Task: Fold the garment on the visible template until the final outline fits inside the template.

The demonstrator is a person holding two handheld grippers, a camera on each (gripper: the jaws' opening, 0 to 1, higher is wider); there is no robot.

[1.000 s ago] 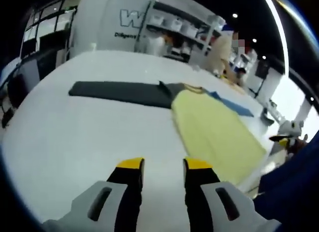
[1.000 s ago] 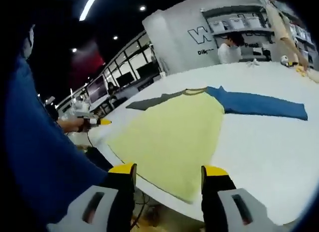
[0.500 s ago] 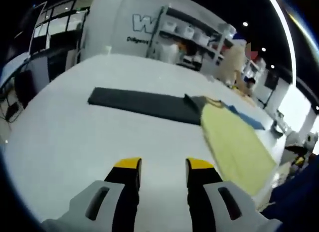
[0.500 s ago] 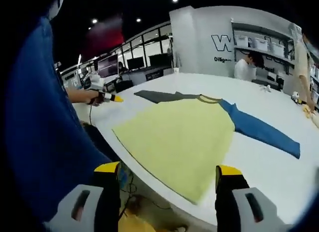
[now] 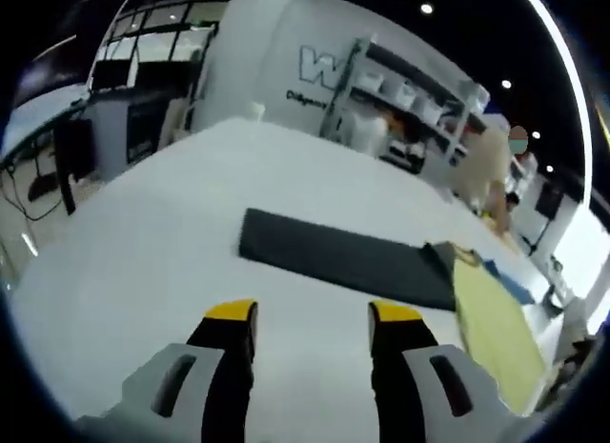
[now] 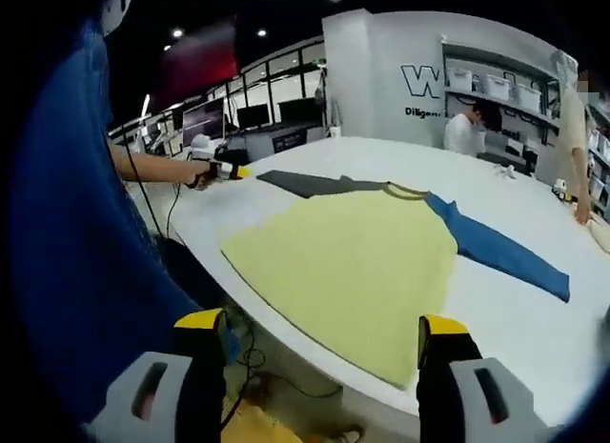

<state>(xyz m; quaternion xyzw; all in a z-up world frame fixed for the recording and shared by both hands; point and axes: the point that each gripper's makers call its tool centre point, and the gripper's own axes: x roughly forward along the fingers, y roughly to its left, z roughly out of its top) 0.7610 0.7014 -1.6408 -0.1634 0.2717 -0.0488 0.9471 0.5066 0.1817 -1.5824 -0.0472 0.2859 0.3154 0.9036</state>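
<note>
Spreading across both views is a broad white table, and everything else is placed against it; in the right gripper view its near edge curves from the left down toward the bottom, and in the left gripper view its bare top runs from the jaws out to the far shelving.

Flat on that table lies the garment, a long-sleeved shirt with a pale yellow body, its hem reaching the table's near edge in the right gripper view; one sleeve, blue, stretches along the table to the right of the body; the other sleeve, dark grey, stretches away from the collar toward the table's far left side. In the left gripper view the dark grey sleeve lies straight across the middle of the table, with the yellow body joining it toward the right.

A person's blue sleeve stands at the table's left edge in the right gripper view.

Over the table's near part, the left gripper hangs with its yellow-tipped jaws apart and nothing between them, short of the grey sleeve; the same gripper appears in the right gripper view, held in a hand beside the grey sleeve's end. The right gripper hangs off the table's near edge, below the hem, jaws wide apart and empty.

Beyond the table's far side stand shelves with boxes.
</note>
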